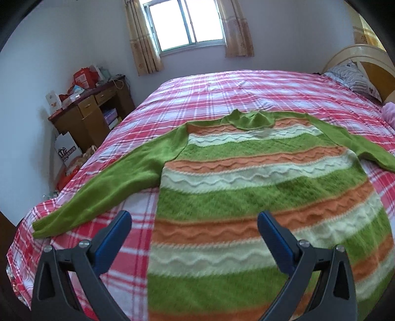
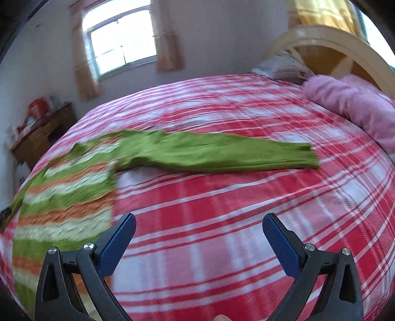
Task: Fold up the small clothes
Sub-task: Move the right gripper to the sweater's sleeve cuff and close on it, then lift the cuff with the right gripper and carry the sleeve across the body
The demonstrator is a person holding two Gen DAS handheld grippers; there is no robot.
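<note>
Indoors, plaid bedspread point(image 1: 222, 84), striped sweater point(image 1: 246, 177) flat, window point(image 1: 185, 24), left claw point(image 1: 195, 239) and right claw point(image 2: 198, 242) wide, empty.

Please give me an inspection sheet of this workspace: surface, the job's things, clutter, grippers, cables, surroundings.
Surface: bed with red-and-white plaid cover, fairly smooth.
Job's things: striped green sweater lying flat, unfolded, both sleeves spread outward; right sleeve extended.
Clutter: pink blanket and pillow near the headboard.
Grippers: left gripper open above the sweater's lower part; right gripper open above bare cover; both empty.
Cables: nothing seen.
Surroundings: window with curtains; wooden desk piled with boxes.
</note>
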